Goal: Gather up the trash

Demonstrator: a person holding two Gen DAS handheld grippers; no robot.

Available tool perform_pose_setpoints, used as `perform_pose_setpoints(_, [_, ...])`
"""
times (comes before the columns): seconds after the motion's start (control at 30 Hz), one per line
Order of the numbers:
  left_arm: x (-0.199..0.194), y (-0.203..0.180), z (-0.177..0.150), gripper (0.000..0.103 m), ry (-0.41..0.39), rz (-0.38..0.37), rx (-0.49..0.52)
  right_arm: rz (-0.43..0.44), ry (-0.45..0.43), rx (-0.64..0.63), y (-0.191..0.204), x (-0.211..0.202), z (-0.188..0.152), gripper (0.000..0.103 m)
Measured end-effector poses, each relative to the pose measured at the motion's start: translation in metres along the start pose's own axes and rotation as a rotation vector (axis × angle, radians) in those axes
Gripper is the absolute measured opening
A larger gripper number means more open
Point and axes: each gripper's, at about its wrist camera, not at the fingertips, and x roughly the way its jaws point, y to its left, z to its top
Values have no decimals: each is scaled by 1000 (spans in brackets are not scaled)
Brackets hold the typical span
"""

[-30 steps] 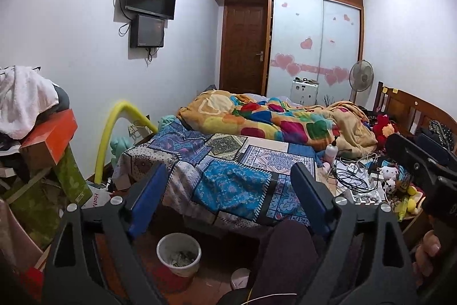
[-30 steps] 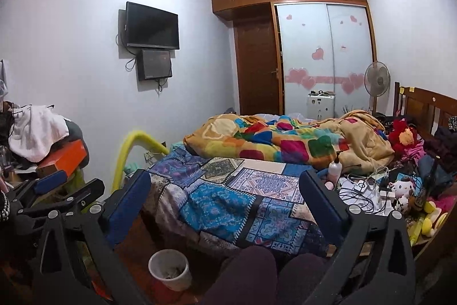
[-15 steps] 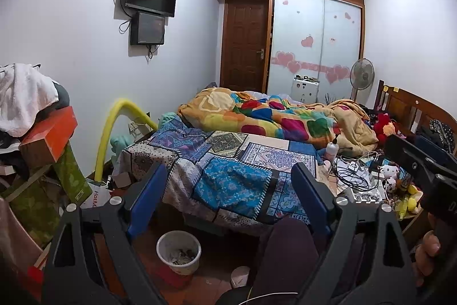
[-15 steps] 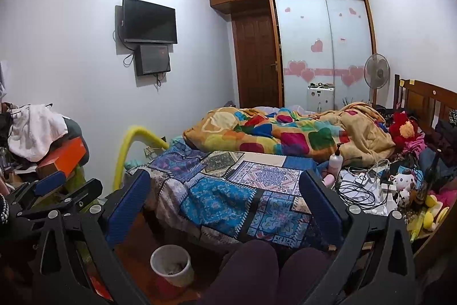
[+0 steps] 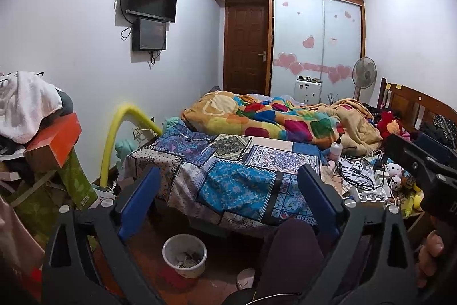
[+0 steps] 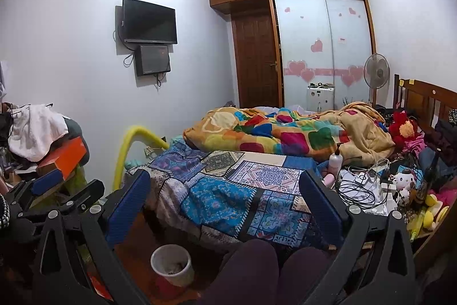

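White plastic, the waste bin is seen on the floor at the bed's foot, scraps already inside. Both tools are held raised, well above it: the left tool spread wide, nothing gripped; the right tool likewise parted and unloaded. Tangled cables at right could be snagged if trash is sought there.

Left gripper level, jaws spread wide, nothing between them. Right gripper alongside, likewise agape and empty. Person's knees low in view beneath both.
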Motion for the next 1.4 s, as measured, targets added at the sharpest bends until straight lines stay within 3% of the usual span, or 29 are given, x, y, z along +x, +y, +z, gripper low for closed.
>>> perform_pose_setpoints(0.9, [-3, 0, 2, 100, -24, 19, -23, 9, 6, -2, 2, -3, -1, 103])
perform_pose_setpoints(1.4, [-2, -1, 1, 100, -7, -12, -29, 16, 10, -3, -1, 0, -3, 103])
